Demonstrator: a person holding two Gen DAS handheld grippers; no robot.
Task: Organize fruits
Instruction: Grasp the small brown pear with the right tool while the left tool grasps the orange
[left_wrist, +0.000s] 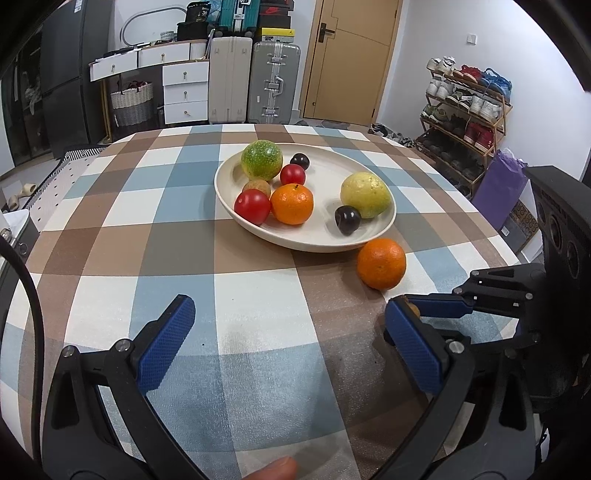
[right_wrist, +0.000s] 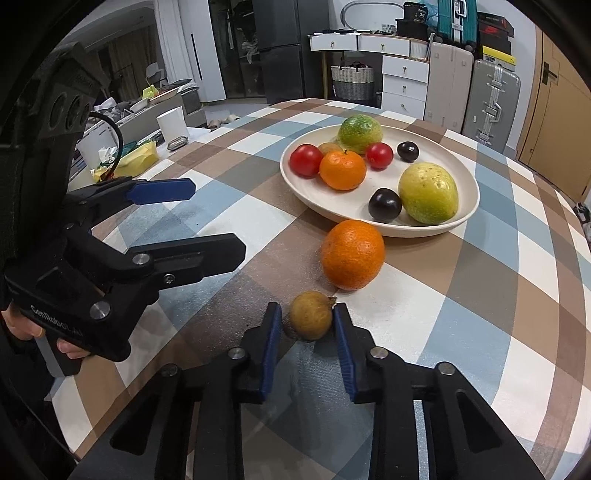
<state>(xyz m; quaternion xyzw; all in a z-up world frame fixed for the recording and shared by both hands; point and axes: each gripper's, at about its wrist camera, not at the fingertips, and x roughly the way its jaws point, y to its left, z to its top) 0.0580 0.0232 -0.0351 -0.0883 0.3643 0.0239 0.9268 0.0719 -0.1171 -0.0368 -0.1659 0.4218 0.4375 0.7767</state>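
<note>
The right gripper (right_wrist: 308, 317) pinches the small brown fruit (right_wrist: 310, 319) on the cloth near the orange (right_wrist: 352, 254), the left gripper (left_wrist: 288, 343) gaping empty; lifted carelessly, the round fruit could squirt free.

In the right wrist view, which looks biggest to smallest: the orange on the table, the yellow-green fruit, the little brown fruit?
1. Orange on the table and yellow-green fruit: alike; the orange is nearer, so unsure.
2. Little brown fruit: smallest, though nearest.

Matt checked cloth (right_wrist: 461, 314) under a smooth matt plate (right_wrist: 474, 192); glossy plums (right_wrist: 385, 205), dimpled orange (right_wrist: 352, 254).
</note>
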